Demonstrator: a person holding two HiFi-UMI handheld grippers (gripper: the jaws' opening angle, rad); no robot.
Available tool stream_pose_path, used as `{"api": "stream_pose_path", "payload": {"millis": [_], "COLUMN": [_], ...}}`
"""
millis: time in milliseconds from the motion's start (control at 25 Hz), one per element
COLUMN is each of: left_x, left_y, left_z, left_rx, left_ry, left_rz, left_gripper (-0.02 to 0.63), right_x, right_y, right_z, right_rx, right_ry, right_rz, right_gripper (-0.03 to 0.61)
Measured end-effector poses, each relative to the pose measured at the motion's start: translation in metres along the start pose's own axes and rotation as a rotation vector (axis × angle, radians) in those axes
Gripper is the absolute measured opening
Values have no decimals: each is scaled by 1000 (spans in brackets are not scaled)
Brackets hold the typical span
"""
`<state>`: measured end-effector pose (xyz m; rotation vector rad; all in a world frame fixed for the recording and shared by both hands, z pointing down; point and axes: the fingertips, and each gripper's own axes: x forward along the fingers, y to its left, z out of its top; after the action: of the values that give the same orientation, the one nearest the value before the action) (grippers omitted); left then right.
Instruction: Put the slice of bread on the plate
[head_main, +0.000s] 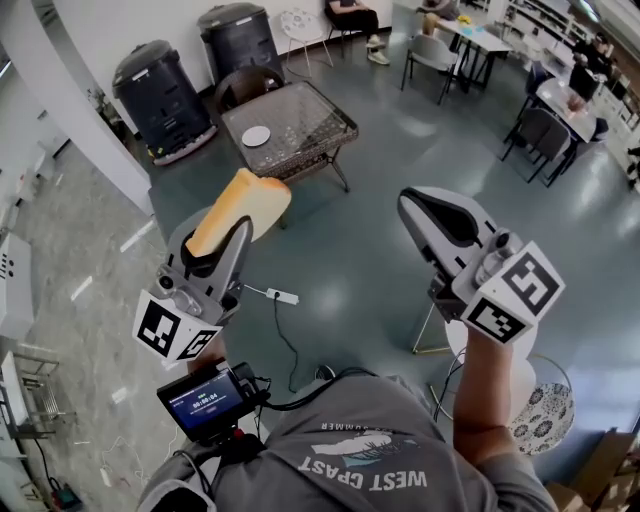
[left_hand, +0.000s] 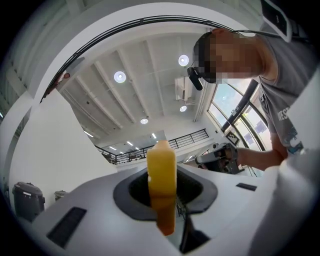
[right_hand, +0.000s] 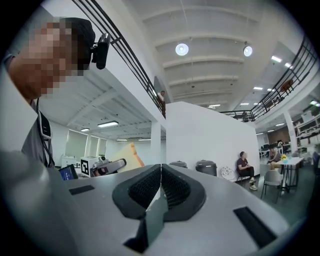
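A thick slice of bread (head_main: 243, 209) with a tan crust stands on edge between the jaws of my left gripper (head_main: 237, 232), which is shut on it and held in the air. In the left gripper view the bread (left_hand: 161, 182) rises edge-on from between the jaws. A small white plate (head_main: 256, 136) lies on a glass-topped table (head_main: 310, 125) farther ahead. My right gripper (head_main: 412, 203) is to the right of the bread at about the same height. Its jaws are shut (right_hand: 161, 171) with nothing between them.
Two dark round bins (head_main: 161, 92) (head_main: 238, 38) stand behind the glass table. Chairs and tables with seated people (head_main: 575, 95) fill the far right. A white power strip (head_main: 283, 296) and its cable lie on the floor. A patterned round stool (head_main: 543, 412) is at my lower right.
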<state>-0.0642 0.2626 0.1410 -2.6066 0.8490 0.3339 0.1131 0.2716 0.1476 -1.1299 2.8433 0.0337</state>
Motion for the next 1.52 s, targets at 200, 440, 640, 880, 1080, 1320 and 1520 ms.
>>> {"api": "stream_pose_path", "payload": {"millis": [200,440,640,880,1080,1320,1520], "left_x": [-2,7,35,89,125,158,167], "left_y": [23,41,62,56,53,53,56], "left_z": [-11,-17,-34,-47,-61,-69,-77], "left_rx": [-15,-13,6,40,53,68,76], "left_ry": [-13,6,39,64,78,97,112], "left_rz": [3,34,66,97,130,167,185], "left_gripper": [91,91,91,91,91,91,91], "right_x": [27,50,74,67,61,59,66], "right_y": [1,-16,-56,-115,-157,-195,-209], "right_z": [-9,-4,-7,-6,-8,-2,-7], "right_rx": [-4,6,22,40,49,57,69], "right_ry": [25,23,9,-12,-20,-28,-28], "right_rz": [13,48,90,136,168,205,230], "right_gripper": [8,8,8,8,8,8,8]}}
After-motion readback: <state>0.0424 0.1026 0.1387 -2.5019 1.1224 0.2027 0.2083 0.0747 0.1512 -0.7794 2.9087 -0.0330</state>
